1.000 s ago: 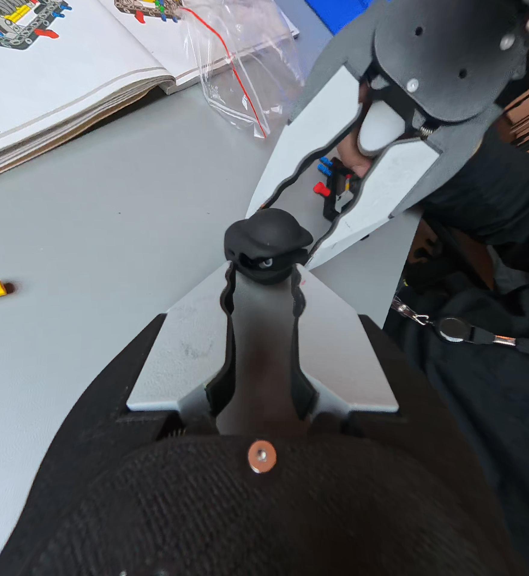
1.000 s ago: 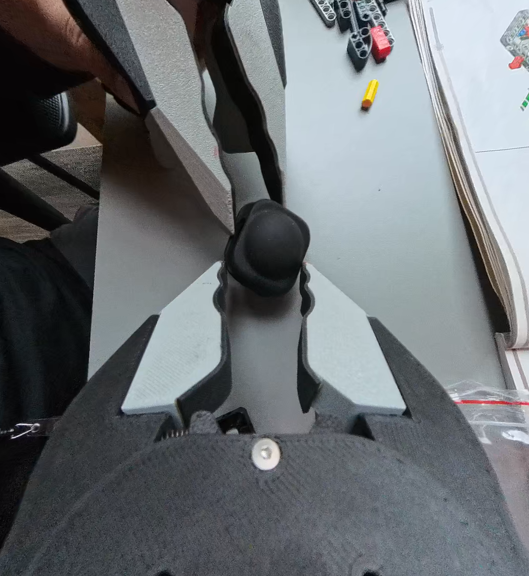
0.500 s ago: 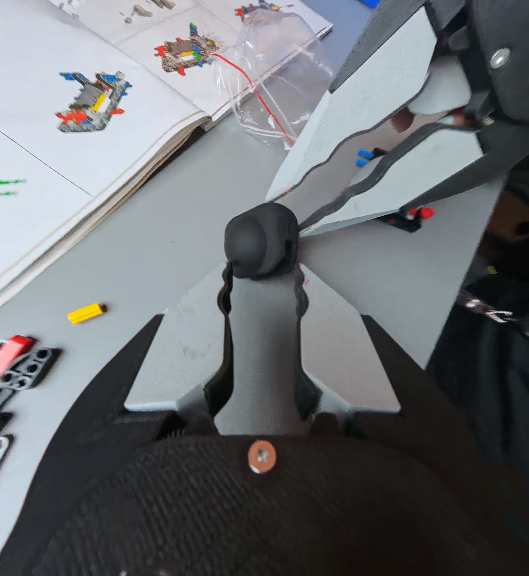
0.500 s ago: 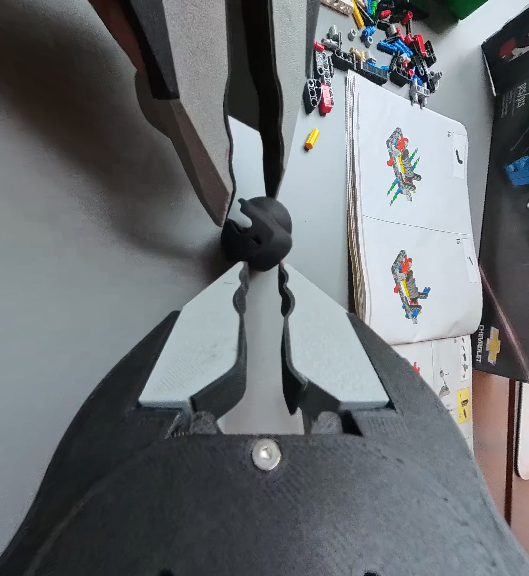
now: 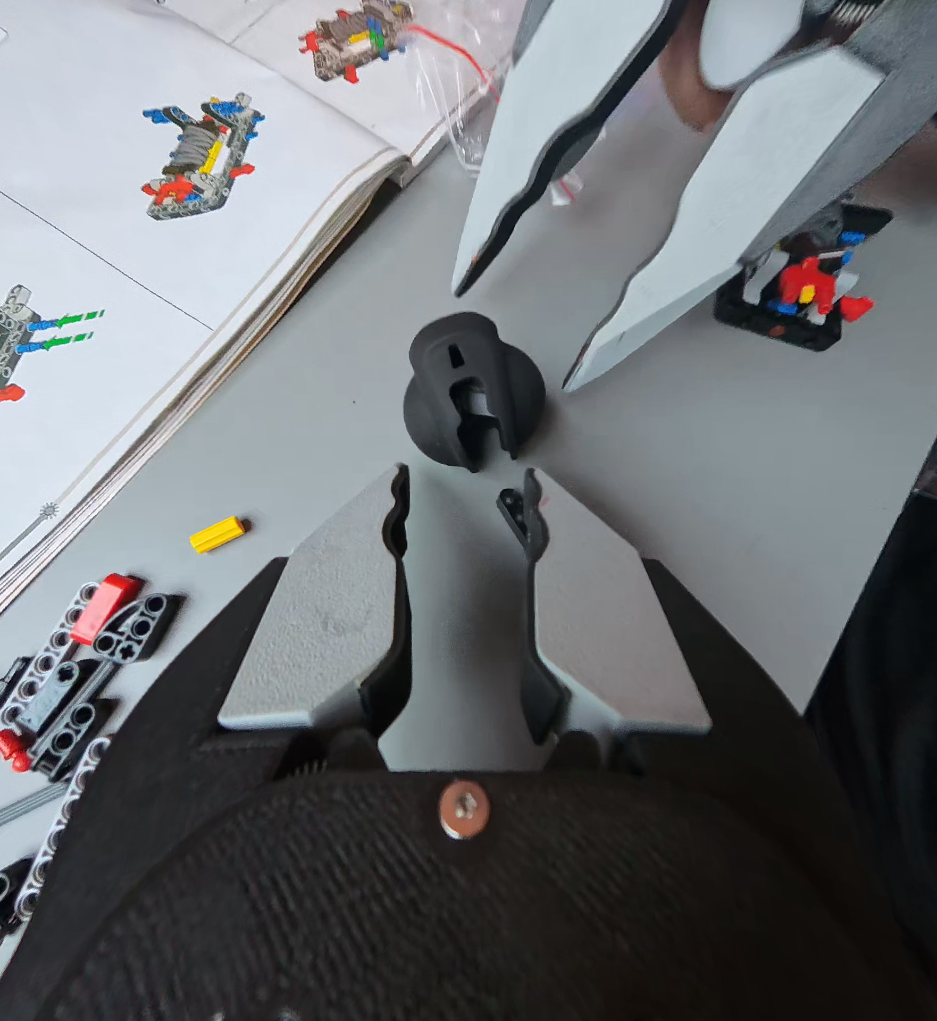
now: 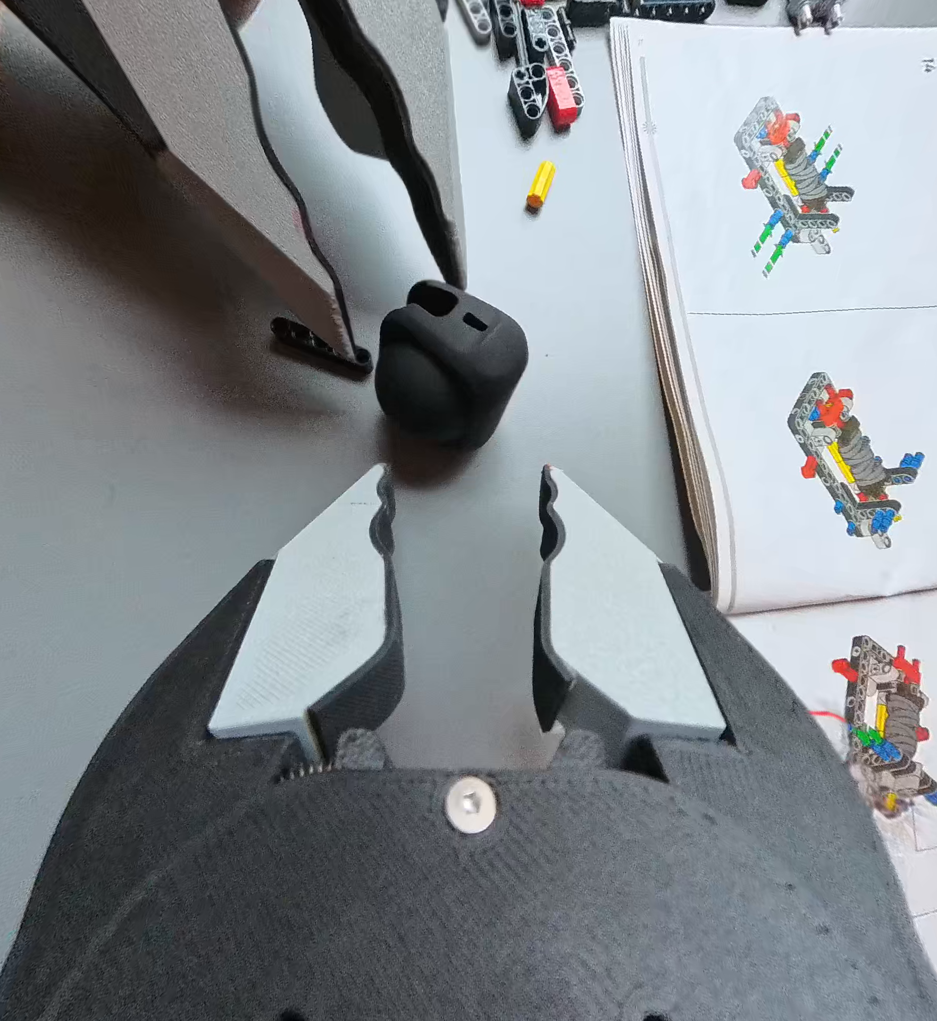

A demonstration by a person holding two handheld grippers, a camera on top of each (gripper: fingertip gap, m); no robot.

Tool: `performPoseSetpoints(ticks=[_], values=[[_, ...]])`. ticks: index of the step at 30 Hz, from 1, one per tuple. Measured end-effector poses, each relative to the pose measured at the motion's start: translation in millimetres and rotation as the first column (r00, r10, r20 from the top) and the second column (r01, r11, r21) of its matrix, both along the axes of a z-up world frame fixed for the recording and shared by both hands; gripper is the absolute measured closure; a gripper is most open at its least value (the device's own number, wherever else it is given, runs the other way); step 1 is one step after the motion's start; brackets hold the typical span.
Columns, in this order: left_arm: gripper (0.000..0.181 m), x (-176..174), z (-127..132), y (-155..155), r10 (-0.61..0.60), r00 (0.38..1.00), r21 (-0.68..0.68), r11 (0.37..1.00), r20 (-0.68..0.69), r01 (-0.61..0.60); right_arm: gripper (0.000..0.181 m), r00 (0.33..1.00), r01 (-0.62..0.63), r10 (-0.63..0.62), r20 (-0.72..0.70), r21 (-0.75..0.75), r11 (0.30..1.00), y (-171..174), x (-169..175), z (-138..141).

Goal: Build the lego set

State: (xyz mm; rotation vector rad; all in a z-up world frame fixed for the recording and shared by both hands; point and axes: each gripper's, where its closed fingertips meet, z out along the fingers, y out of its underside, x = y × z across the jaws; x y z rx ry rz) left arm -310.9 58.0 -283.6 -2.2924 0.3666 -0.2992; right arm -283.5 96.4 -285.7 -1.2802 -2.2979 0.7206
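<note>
A black rounded piece (image 5: 472,387) lies on the grey table, free of both grippers; it also shows in the right wrist view (image 6: 449,370). My left gripper (image 5: 466,480) is open just short of it. My right gripper (image 6: 463,475) is open on the opposite side, also just short of it. Each gripper shows in the other's view, the right gripper (image 5: 513,337) and the left gripper (image 6: 403,315), both open. A small black beam (image 6: 317,345) lies at one left fingertip and also shows in the left wrist view (image 5: 513,508). A partly built model (image 5: 787,298) stands behind the right gripper.
An open instruction booklet (image 5: 124,166) (image 6: 814,276) lies along one side. A yellow pin (image 5: 215,533) (image 6: 541,185) lies near it. Loose black and red beams (image 5: 68,663) (image 6: 543,83) sit by the left gripper. A clear plastic bag (image 5: 455,72) lies past the booklet. The grippers' ends are close to 6 centimeters from one another. The yellow pin (image 6: 541,185) is closer to my left gripper, around 7 centimeters from its tips; the right tips are 12 centimeters off. It is also in sight in the left wrist view (image 5: 222,526).
Both grippers were shut on the black rounded piece, held in the air between them. Both have opened and drawn back, and the piece now lies on the table.
</note>
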Motion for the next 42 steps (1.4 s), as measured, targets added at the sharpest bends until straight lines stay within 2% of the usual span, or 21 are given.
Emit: performPoseSetpoints(ticks=[3, 5, 7, 10, 12, 16, 19, 21, 23, 25, 27, 30, 31, 33, 34, 36, 38, 40, 42], values=[[0.136, 1, 20, 9, -0.008, 0.999, 0.035, 0.999, 0.050, 0.006, 0.130, 0.999, -0.020, 0.020, 0.037, 0.017, 1.000, 2, -3, -8], [0.127, 3, 24, 19, -0.023, 0.999, 0.003, 1.000, 0.039, 0.023, 0.133, 0.999, -0.025, 0.025, 0.045, 0.002, 1.000, -2, -5, -10], [0.131, -6, 6, 25, -0.023, 1.000, -0.119, 0.993, -0.011, 0.022, 0.133, 0.999, -0.022, 0.022, 0.043, 0.007, 1.000, -3, -5, -11], [0.129, -3, -12, 30, -0.038, 0.993, -0.240, 0.969, 0.116, 0.065, 0.134, 1.000, -0.007, 0.007, 0.024, -0.003, 1.000, -1, 0, -8], [0.130, -3, -10, 32, -0.031, 0.984, -0.241, 0.968, 0.173, 0.072, 0.136, 1.000, 0.005, -0.005, 0.018, -0.020, 1.000, 1, 5, -6], [0.132, -1, -7, 37, -0.038, 0.984, -0.162, 0.985, 0.172, 0.066, 0.137, 0.998, 0.052, -0.049, 0.035, -0.101, 0.994, 5, 6, -5], [0.133, 7, 12, 44, -0.060, 0.973, -0.012, 0.998, 0.224, 0.065, 0.137, 0.998, 0.054, -0.060, -0.016, -0.233, 0.971, 2, -1, 10], [0.133, 13, 33, 45, -0.117, 0.965, 0.123, 0.988, 0.235, 0.090, 0.140, 0.994, 0.044, -0.077, -0.072, -0.377, 0.925, 1, -6, 28], [0.134, 18, 49, 45, -0.173, 0.961, 0.247, 0.962, 0.213, 0.119, 0.145, 0.992, 0.014, -0.083, -0.100, -0.554, 0.833, -1, -5, 48], [0.134, 16, 46, 44, -0.171, 0.968, 0.242, 0.962, 0.184, 0.124, 0.148, 0.990, 0.015, -0.105, -0.091, -0.683, 0.731, 1, -4, 60], [0.134, 23, 48, 44, -0.209, 0.963, 0.277, 0.948, 0.170, 0.157, 0.139, 0.991, 0.042, -0.122, -0.053, -0.746, 0.665, 6, -5, 61], [0.134, 30, 61, 46, -0.236, 0.963, 0.379, 0.909, 0.128, 0.173, 0.123, 0.996, 0.034, -0.085, -0.016, -0.828, 0.560, 2, -4, 63], [0.134, 32, 67, 46, -0.249, 0.961, 0.414, 0.892, 0.118, 0.180, 0.122, 0.998, 0.016, -0.059, -0.018, -0.849, 0.529, -1, -2, 65], [0.133, 37, 72, 46, -0.270, 0.958, 0.449, 0.871, 0.096, 0.201, 0.138, 0.999, -0.050, 0.016, -0.048, -0.886, 0.461, -10, 3, 74], [0.133, 38, 72, 46, -0.279, 0.956, 0.451, 0.867, 0.087, 0.211, 0.136, 0.998, -0.063, 0.029, -0.057, -0.892, 0.448, -12, 4, 76], [0.133, 37, 72, 48, -0.267, 0.961, 0.458, 0.865, 0.071, 0.206, 0.136, 0.997, -0.073, 0.024, -0.070, -0.880, 0.469, -11, 2, 75], [0.133, 36, 67, 50, -0.251, 0.967, 0.441, 0.874, 0.052, 0.203, 0.137, 0.998, -0.057, 0.015, -0.058, -0.849, 0.525, -8, 0, 69], [0.133, 29, 52, 51, -0.213, 0.977, 0.368, 0.909, 0.001, 0.198, 0.137, 1.000, 0.003, -0.014, -0.009, -0.739, 0.674, 0, -3, 54], [0.130, 25, 45, 47, -0.214, 0.977, 0.325, 0.923, -0.004, 0.204, 0.137, 0.999, 0.045, -0.040, 0.022, -0.551, 0.833, 12, -3, 44]])
